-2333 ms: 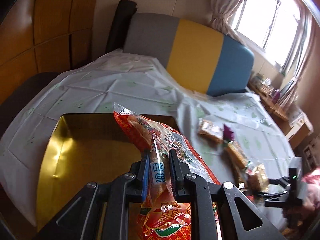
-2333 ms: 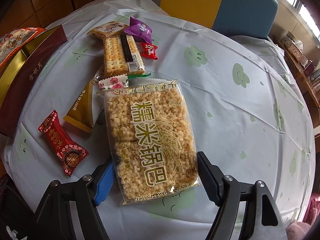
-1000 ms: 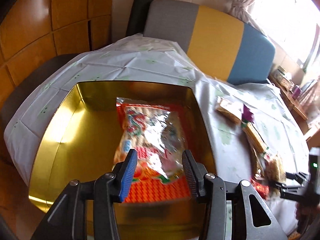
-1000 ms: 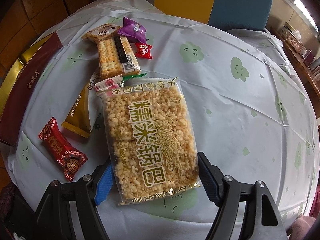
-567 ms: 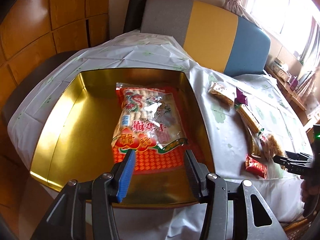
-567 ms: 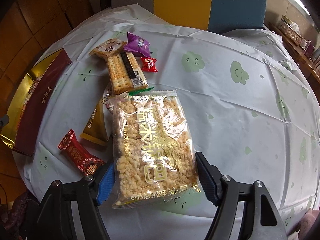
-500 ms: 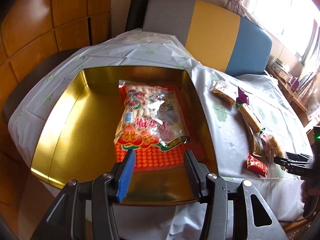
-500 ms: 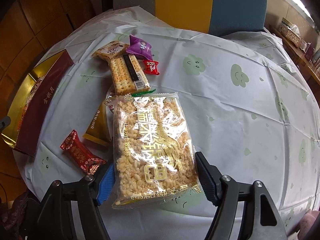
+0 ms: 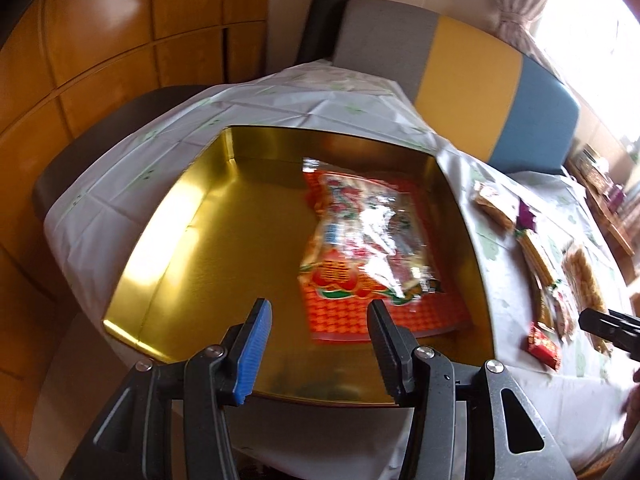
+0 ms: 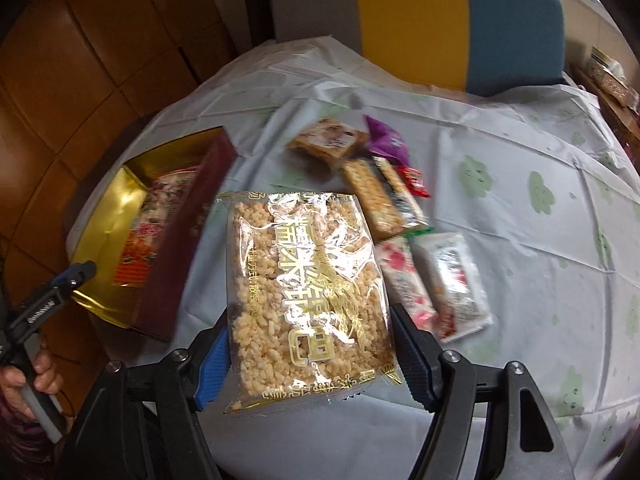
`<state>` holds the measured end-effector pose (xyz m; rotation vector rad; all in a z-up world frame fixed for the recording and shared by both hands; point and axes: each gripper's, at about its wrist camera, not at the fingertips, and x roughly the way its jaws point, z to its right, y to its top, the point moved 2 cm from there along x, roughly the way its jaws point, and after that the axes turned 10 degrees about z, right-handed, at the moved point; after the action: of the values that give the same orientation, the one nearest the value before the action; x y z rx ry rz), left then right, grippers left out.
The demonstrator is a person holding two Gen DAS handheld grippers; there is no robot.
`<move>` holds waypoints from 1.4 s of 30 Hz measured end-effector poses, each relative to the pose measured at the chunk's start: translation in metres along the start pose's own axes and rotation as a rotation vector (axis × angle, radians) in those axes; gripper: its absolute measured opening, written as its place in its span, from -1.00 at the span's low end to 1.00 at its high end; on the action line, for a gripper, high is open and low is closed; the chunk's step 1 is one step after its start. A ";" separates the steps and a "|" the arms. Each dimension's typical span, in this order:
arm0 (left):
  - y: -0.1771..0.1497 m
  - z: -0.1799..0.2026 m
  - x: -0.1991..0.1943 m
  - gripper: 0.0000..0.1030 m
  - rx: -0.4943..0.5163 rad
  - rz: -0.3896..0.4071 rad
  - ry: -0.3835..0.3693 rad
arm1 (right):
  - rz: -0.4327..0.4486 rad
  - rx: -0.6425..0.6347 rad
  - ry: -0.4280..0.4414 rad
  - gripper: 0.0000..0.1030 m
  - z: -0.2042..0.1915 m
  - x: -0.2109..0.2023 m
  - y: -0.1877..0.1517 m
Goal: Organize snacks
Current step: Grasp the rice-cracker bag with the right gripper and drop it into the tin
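A gold-lined box [image 9: 192, 216] with dark red outer walls [image 10: 180, 248] sits at the table's left edge. A red-orange snack bag [image 9: 376, 256] lies flat inside it. My left gripper [image 9: 318, 320] is open and empty, held back over the box's near rim. My right gripper [image 10: 310, 340] is shut on a clear bag of puffed-rice cakes [image 10: 308, 276] and holds it lifted above the table, right of the box.
Small snacks lie on the white tablecloth [image 10: 520, 240]: cracker packs [image 10: 380, 192], a purple packet [image 10: 386, 140], a small red candy [image 10: 414, 180], a floral packet [image 10: 404, 276] and a white packet [image 10: 456, 280]. A tri-colour chair back [image 9: 460, 80] stands behind the table.
My right gripper has closed on the rice-cake bag and raised it off the table, toward the box. My left gripper has pulled back from the box, staying open.
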<state>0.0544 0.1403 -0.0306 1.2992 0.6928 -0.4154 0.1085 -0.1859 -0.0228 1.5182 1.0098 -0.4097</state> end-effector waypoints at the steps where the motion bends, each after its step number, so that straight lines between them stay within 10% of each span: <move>1: 0.000 -0.004 0.000 -0.02 -0.007 0.002 0.007 | -0.001 -0.007 0.032 0.42 -0.015 0.003 0.003; 18: -0.003 -0.049 0.002 -0.02 -0.091 0.010 0.082 | -0.091 -0.129 0.176 0.46 -0.171 0.079 0.019; 42: 0.002 -0.004 -0.008 0.12 0.033 0.024 0.053 | 0.088 -0.143 0.031 0.44 -0.091 0.016 0.007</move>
<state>0.0489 0.1442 -0.0248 1.3524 0.7168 -0.3746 0.0969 -0.0949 -0.0093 1.4379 0.9726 -0.2474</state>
